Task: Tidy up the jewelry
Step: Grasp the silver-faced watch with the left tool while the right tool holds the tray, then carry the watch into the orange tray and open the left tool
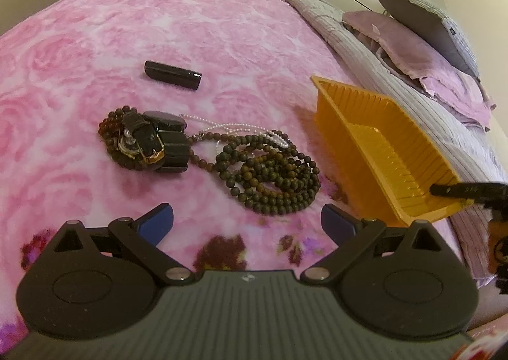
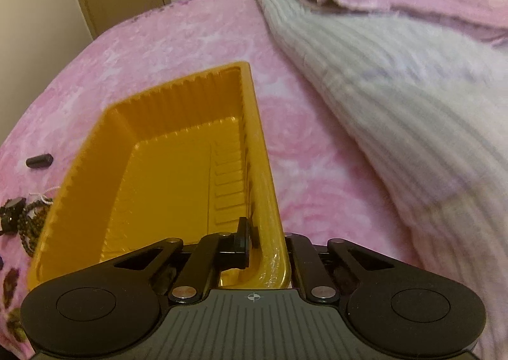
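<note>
Orange tray point(image 2: 177, 175) sits tilted on the pink blanket point(image 1: 158, 26) of the bed, nothing inside it; ribbed walls and bare floor only. Right gripper point(image 2: 254, 236) has its fingers pinched tight on the tray's near right rim, one finger point(image 2: 243, 239) inside the wall, the other outside and hidden. Left gripper point(image 1: 247, 220) hangs above the blanket, blue fingers point(image 1: 158, 220) spread wide, holding nothing. Just ahead of the left fingers: a heap of dark bead necklaces point(image 1: 273, 175) w/ a thin pearl strand point(image 1: 241, 131) across it. Ahead-left: a black watch point(image 1: 149, 140) lying on more beads. Further ahead, apart from the heap: a black tube point(image 1: 173, 75). Tray lies right of the left fingers, beside the necklaces, not touching them. Grey ribbed pillow point(image 2: 397, 90) is right of the tray.
</note>
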{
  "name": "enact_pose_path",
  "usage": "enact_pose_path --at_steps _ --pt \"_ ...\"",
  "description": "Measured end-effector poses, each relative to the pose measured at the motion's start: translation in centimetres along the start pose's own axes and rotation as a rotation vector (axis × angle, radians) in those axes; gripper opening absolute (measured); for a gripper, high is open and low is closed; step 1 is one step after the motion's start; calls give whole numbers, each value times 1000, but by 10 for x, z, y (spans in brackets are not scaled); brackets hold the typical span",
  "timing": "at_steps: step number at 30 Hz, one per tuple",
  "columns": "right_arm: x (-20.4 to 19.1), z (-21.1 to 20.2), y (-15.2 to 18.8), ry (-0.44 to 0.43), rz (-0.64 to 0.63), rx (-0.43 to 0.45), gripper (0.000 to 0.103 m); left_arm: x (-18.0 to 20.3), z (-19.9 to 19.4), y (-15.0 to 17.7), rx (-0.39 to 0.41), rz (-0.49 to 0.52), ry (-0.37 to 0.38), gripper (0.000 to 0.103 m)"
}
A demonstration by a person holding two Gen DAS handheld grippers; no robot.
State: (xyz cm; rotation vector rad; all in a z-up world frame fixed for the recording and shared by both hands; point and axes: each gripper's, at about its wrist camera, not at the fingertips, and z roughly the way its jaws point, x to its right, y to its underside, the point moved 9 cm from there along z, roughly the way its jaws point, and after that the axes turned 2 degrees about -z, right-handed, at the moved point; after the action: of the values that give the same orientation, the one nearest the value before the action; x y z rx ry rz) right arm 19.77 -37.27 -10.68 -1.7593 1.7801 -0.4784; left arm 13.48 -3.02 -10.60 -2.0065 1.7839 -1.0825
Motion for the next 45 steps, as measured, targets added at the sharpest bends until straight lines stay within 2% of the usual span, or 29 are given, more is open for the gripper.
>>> enact_pose_path --at_steps 6,10,13,16,18,22,24,30,34,40,42,45 --pt "-33 -30 -12 126 -164 124 4 -4 -3 -2 8 59 -35 94" --pt "-52 -37 -9 175 -244 160 4 -21 -10 -9 25 70 -88 88" --pt "-57 -40 -8 192 -251 166 4 -38 -15 -18 50 71 -143 84" --pt "-59 -43 -8 204 -258 172 4 -52 -16 -28 70 75 -192 72" --pt "-59 -42 -9 208 -259 172 4 -58 -15 -33 74 74 -208 59" --pt "-62 -45 -8 218 -262 173 4 -62 -5 -42 76 81 -213 45" --pt "-61 -44 -9 220 -260 171 4 -62 -1 -44 76 82 -201 34" --pt "-62 -43 -9 228 -270 174 4 -72 -2 -46 66 94 -241 15" --pt "-62 -42 -8 226 -272 179 4 -77 -8 -47 64 79 -221 14" --pt "-62 -43 -9 225 -278 181 4 -63 -28 -69 128 136 -209 14" --pt "-62 -43 -9 224 -277 182 4 -59 -35 -76 146 136 -182 14" --pt "-62 -43 -9 222 -275 182 4 -56 -43 -85 155 78 -97 14"
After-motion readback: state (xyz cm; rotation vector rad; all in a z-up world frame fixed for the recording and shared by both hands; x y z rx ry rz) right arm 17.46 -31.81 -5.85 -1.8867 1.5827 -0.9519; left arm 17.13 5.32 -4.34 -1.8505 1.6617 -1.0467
